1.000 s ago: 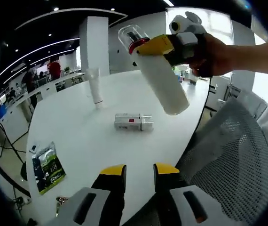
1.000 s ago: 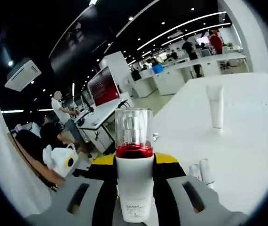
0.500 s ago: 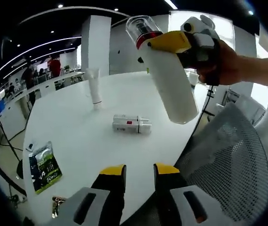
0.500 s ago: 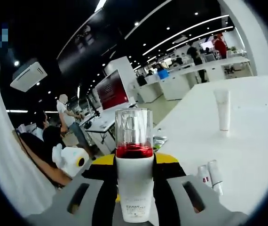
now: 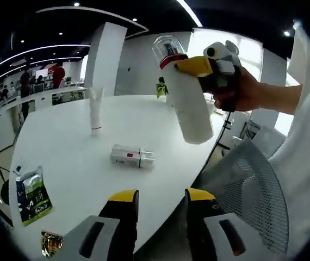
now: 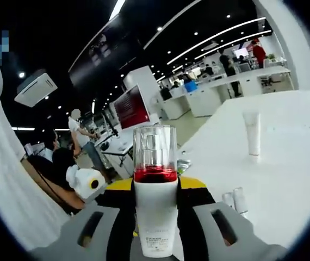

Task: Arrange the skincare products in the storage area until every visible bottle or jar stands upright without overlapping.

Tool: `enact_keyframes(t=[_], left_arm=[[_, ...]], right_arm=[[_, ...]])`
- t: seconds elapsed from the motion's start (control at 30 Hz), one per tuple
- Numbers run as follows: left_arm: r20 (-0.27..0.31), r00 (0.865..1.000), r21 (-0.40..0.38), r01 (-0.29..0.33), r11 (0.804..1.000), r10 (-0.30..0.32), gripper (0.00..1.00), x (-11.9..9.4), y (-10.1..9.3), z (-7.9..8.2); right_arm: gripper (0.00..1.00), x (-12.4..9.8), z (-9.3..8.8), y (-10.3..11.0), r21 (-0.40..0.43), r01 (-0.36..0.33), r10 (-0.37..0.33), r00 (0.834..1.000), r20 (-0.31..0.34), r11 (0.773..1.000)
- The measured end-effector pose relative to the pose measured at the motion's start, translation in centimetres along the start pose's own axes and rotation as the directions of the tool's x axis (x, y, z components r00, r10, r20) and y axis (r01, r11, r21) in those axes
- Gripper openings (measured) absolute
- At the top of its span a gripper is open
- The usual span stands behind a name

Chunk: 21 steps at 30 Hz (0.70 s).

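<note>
On the white table (image 5: 79,157), far left near the edge, lies a green sachet (image 5: 31,194), with a small dark packet (image 5: 51,243) closer still at the rim. Further back a white tube (image 5: 94,110) stands on its cap, upright. Just right of the middle a small pack (image 5: 132,156) of little bottles lies flat on its side, well apart from the tube.

The left gripper (image 5: 162,198) hangs at the near edge of the table, its yellow-tipped jaws parted with nothing between them.

Up to the right, the right gripper (image 5: 201,66) is held in a person's hand (image 5: 247,89) above the table's far side. Its jaws are clamped around the neck of a big white bottle (image 5: 185,92) with a red collar and clear cap; the bottle is in the air, tilted, base pointing down towards the table edge. A mesh chair (image 5: 245,196) sits below it on the right.

In the right gripper view the bottle (image 6: 155,201) stands between the yellow jaws of the right gripper (image 6: 155,187), the tube (image 6: 252,133) stands on the table (image 6: 285,179) to the right, and the pack (image 6: 234,200) lies nearer the jaws.
</note>
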<state>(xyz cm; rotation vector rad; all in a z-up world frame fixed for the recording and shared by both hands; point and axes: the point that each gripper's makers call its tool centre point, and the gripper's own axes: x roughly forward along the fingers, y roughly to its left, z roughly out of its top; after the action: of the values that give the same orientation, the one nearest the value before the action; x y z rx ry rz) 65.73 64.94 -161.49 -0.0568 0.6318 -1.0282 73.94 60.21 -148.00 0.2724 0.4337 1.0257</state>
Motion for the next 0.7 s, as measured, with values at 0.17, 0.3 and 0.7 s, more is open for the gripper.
enact_keyframes(t=[0.17,0.3,0.7], left_arm=[[0.109,0.99,-0.012,0.097,0.995,-0.095,0.37,-1.0,-1.1,2.7],[0.225,0.971,-0.131,0.107,0.986,-0.075,0.37,-2.7,-0.7,5.7],[0.531,0.842,-0.203,0.241,0.949,-0.1,0.68,-7.3,-3.2,11.2]], right_arm=[[0.26,0.2,0.5,1.3,-0.002,-0.04,0.04,0.999,0.01,0.999],[0.26,0.5,0.4,2.9,-0.025,-0.088,0.088,0.996,-0.014,0.996],[0.26,2.5,2.2,6.6,-0.014,-0.179,0.18,0.983,0.027,0.984]])
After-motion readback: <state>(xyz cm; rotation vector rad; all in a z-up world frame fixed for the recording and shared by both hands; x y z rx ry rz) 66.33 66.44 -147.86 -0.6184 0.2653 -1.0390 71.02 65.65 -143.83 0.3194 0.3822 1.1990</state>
